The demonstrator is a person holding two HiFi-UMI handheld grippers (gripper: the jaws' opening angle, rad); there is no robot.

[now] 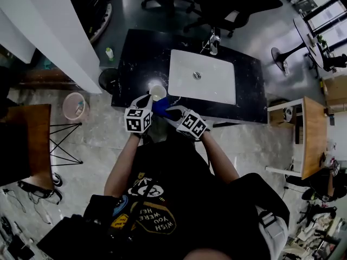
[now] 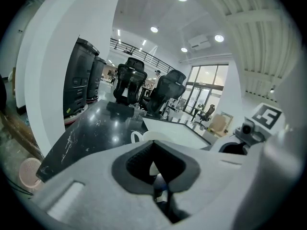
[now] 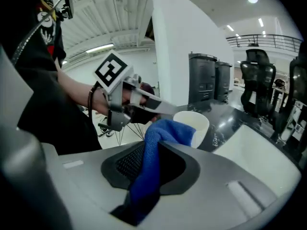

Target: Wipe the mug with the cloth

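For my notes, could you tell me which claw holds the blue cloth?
The right claw: the blue cloth is pinched in it, while the left claw grips the white mug.

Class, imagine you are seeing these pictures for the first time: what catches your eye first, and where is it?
The bright blue cloth stands out, pinched in the right claw and bunched up close to the white mug. The mug is at the near edge of a black counter, with the left claw on its rim. Beside it, a white sink is set into the counter.

Black counter [image 1: 135, 58], seemingly inset white basin [image 1: 211, 85]
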